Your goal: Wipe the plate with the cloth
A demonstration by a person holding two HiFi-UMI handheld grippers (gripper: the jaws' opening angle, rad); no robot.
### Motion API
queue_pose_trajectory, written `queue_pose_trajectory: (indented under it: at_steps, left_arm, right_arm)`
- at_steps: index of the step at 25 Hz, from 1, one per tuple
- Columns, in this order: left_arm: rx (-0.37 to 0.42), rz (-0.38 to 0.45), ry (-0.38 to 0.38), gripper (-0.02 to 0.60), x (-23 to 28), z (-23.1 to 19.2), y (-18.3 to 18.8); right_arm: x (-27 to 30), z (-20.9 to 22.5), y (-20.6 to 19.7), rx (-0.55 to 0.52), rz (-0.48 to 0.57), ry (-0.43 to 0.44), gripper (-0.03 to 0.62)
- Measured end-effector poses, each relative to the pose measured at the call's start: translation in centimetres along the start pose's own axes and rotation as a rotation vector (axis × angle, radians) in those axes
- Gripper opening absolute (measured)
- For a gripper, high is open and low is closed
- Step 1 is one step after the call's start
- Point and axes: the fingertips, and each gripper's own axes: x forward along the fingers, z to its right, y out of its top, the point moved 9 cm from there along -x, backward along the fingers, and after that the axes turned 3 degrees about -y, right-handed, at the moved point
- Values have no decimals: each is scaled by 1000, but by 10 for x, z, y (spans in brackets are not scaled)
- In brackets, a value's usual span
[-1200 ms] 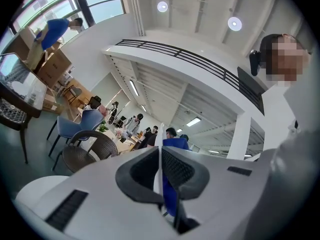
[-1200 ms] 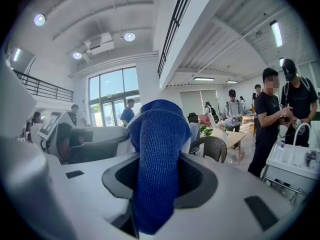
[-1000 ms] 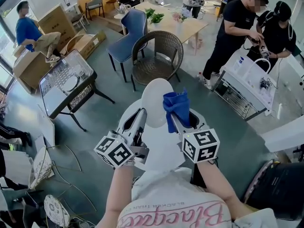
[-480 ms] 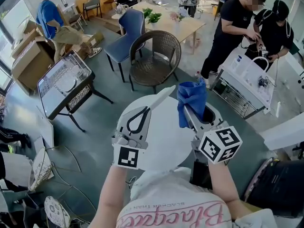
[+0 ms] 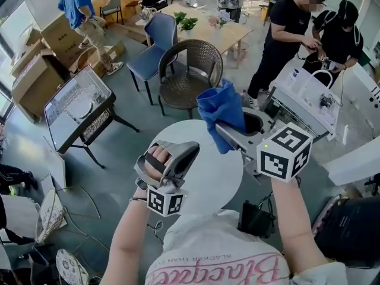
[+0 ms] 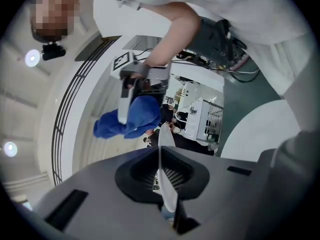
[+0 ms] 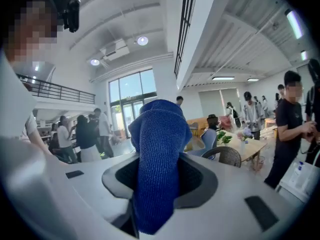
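A white round plate (image 5: 208, 165) is held up in front of me, its face turned toward my head. My left gripper (image 5: 180, 154) is shut on the plate's left rim, rolled over with the hand on top. In the left gripper view the plate (image 6: 163, 149) stands edge-on between the pads of my left gripper (image 6: 163, 176). My right gripper (image 5: 224, 130) is shut on a blue cloth (image 5: 221, 113), which hangs bunched just above the plate's upper right rim. The cloth (image 7: 159, 154) fills the jaws of my right gripper (image 7: 157, 186). From the left gripper view the cloth (image 6: 131, 118) shows beyond the plate.
Beyond the plate stand a wicker chair (image 5: 190, 70), a blue chair (image 5: 153, 46) and a wooden table (image 5: 214, 25). A black-framed table (image 5: 77, 108) is at the left, boxes (image 5: 35, 64) behind it. People stand by a white cart (image 5: 309, 97) at the right.
The left gripper rolled over, so the plate went from edge-on to showing its full round face. The right gripper rose with the cloth and now sits higher and further right.
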Motion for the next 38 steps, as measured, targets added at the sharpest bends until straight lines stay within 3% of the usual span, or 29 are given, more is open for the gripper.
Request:
queue_pose_trajectory:
  at_steps: [5, 10, 14, 27, 35, 38]
  left_arm:
    - [162, 52, -58, 20, 2, 6, 7]
    - [292, 91, -88, 20, 1, 11, 14]
    - [350, 97, -105, 21, -1, 10, 14]
    - [239, 59, -92, 21, -1, 6, 3]
    - [10, 26, -72, 21, 4, -3, -6]
    - [-135, -2, -73, 21, 7, -4, -14]
  right_arm:
    - [62, -6, 13, -57, -231, 168, 169]
    - [110, -8, -3, -24, -451, 292, 169]
    - [123, -12, -19, -32, -545, 329, 169]
    - [72, 31, -29, 4, -525, 252, 169]
    - [21, 65, -45, 136, -408, 164, 169]
    - [2, 69, -50, 147, -307, 95, 169]
